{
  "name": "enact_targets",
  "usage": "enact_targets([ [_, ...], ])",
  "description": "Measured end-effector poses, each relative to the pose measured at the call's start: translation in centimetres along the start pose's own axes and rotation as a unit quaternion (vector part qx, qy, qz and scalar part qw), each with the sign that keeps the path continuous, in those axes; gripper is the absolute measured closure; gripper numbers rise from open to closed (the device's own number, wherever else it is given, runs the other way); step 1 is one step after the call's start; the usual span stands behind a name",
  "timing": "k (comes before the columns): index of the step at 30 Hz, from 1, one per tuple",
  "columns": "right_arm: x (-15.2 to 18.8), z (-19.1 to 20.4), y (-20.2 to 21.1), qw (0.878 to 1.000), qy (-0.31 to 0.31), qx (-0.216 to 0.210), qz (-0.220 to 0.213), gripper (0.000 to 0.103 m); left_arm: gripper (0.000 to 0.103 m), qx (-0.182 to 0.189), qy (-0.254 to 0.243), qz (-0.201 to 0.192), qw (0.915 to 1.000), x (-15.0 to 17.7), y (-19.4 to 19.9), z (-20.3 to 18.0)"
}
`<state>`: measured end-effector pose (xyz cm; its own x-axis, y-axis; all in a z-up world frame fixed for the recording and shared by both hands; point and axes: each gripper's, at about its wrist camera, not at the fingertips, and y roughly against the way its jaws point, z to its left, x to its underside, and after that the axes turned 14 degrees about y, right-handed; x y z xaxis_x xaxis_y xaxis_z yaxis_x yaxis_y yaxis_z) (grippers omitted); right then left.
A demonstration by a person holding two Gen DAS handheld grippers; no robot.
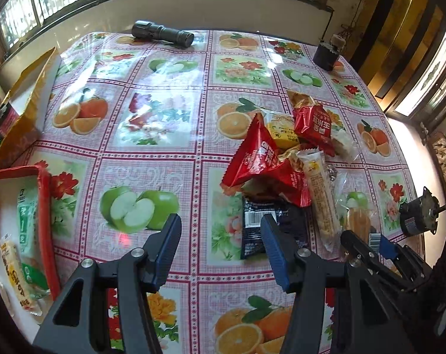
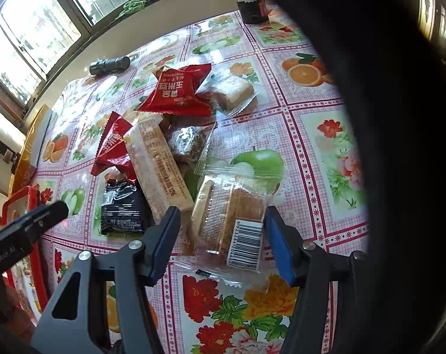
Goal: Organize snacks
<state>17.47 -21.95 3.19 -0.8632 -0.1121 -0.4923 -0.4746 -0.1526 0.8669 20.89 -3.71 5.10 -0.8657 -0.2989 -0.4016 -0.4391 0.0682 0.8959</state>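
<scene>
A pile of snacks lies on the fruit-print tablecloth: red packets (image 1: 261,159) (image 2: 175,91), a long beige bar (image 1: 320,194) (image 2: 158,165), a black packet (image 1: 258,230) (image 2: 122,209) and a clear-wrapped cake with a barcode (image 2: 231,221). My left gripper (image 1: 220,250) is open and empty, over the cloth left of the black packet. My right gripper (image 2: 220,242) is open, its fingers on either side of the clear-wrapped cake. A red tray (image 1: 46,224) at the left holds several snacks.
A black flashlight (image 1: 164,34) (image 2: 109,65) lies at the table's far edge. A dark jar (image 1: 326,53) (image 2: 252,8) stands at the far right corner. A yellow box (image 1: 22,109) sits left. A small motor (image 1: 417,215) lies at the right edge.
</scene>
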Motion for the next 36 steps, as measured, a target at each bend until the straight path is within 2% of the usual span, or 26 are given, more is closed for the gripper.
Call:
enact_targets([
  [9,2.2,-1.6,1.2,1.000,0.024,0.003,-0.013,0.058,0.047,0.003,-0.040,0.023,0.9989,0.6,-3.3,-3.9],
  [14,2.2,-1.8,1.3,1.000,0.027,-0.006,-0.015,0.058,0.047,0.017,-0.033,0.030,0.9989,0.6,-4.5,-4.6],
  [21,2.2,-1.7,1.3,0.999,0.030,-0.007,-0.015,0.058,0.046,0.012,-0.045,0.024,0.9986,0.8,-4.9,-5.2],
  [26,2.3,-1.4,1.3,0.999,0.034,0.005,-0.020,0.058,0.054,0.025,-0.044,0.034,0.9982,1.4,-4.3,-4.4],
  [28,2.6,-1.3,1.4,0.999,0.032,0.010,-0.023,0.058,0.065,0.032,-0.040,0.038,0.9980,1.8,-3.9,-3.8],
  [29,2.7,-1.2,1.5,0.999,0.032,0.012,-0.024,0.058,0.077,0.035,-0.038,0.040,0.9978,2.0,-3.7,-3.5],
  [30,2.8,-1.2,1.6,0.999,0.032,0.014,-0.025,0.058,0.082,0.038,-0.039,0.044,0.9975,2.3,-3.4,-3.2],
  [34,3.9,-0.7,2.2,0.999,0.033,0.015,-0.026,0.059,0.082,0.024,-0.052,0.040,0.9976,4.4,-2.2,-2.3],
  [36,4.7,-0.4,2.7,0.999,0.034,0.011,-0.025,0.059,0.082,0.030,-0.052,0.047,0.9971,5.5,-1.5,-1.4],
])
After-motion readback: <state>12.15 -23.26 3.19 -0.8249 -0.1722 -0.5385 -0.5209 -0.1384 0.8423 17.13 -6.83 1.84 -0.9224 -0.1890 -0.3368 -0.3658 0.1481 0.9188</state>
